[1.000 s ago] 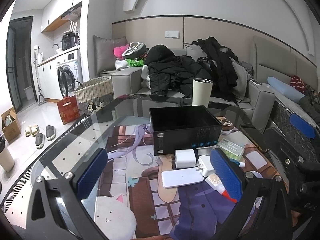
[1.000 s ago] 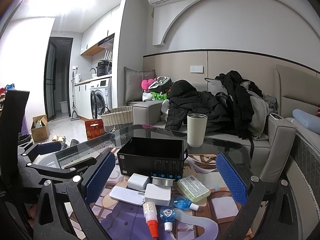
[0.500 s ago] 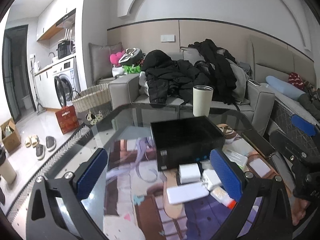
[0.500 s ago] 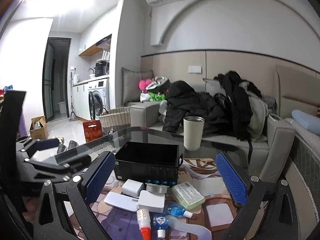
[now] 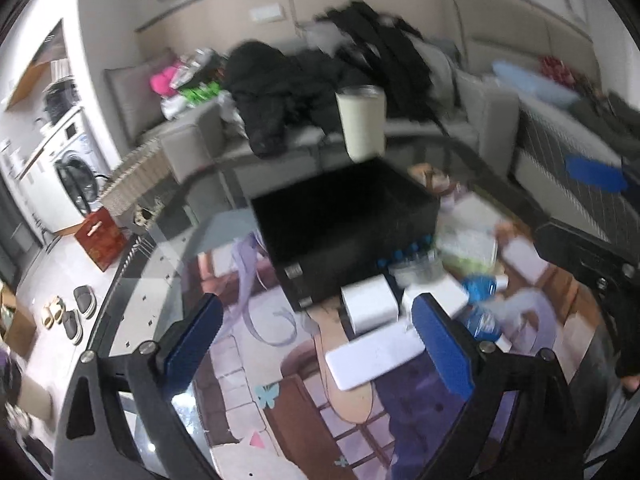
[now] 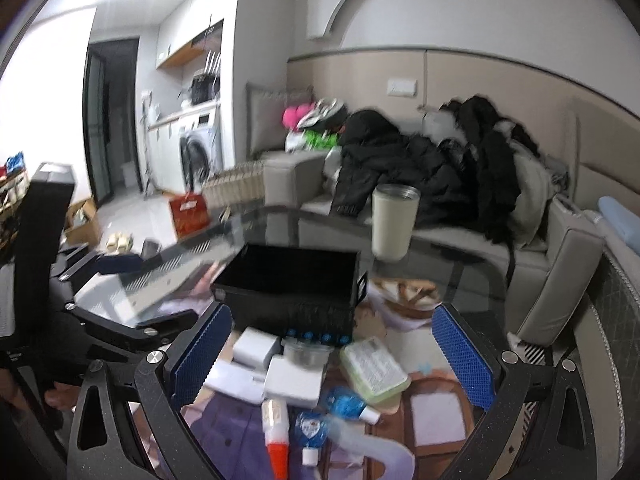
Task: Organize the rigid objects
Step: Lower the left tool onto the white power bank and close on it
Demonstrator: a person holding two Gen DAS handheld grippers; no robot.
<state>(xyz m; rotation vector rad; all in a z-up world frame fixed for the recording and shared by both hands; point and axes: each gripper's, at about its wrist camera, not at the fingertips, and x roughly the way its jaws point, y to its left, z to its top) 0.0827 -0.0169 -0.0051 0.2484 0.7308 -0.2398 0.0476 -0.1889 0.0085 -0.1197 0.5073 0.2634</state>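
Two handheld grippers hover over a cluttered glass coffee table [image 6: 280, 220] in a living room, both with their blue-padded tongs spread wide and holding nothing. The left gripper [image 5: 316, 344] faces a black open-topped box [image 5: 340, 220] at the table's middle; a white charger block [image 5: 370, 306] sits just in front of the box, and a flat white power bank [image 5: 376, 354] lies nearer still, between the tongs in this view. The left camera's picture is smeared with motion blur, so the small items to the right of the box read only as blue and pale green shapes.

The right gripper [image 6: 332, 352] gives the sharper account of that pile: a pale green case [image 6: 374, 366], a glue bottle with a red tip [image 6: 276, 428] and a small blue-capped bottle [image 6: 310, 436] all lie on the table in front of the box, close together. A cream tumbler [image 6: 394, 222] stands upright behind the box. Only the right view shows the left gripper's black frame at its left edge; only the left view shows one blue pad of the right gripper at far right.
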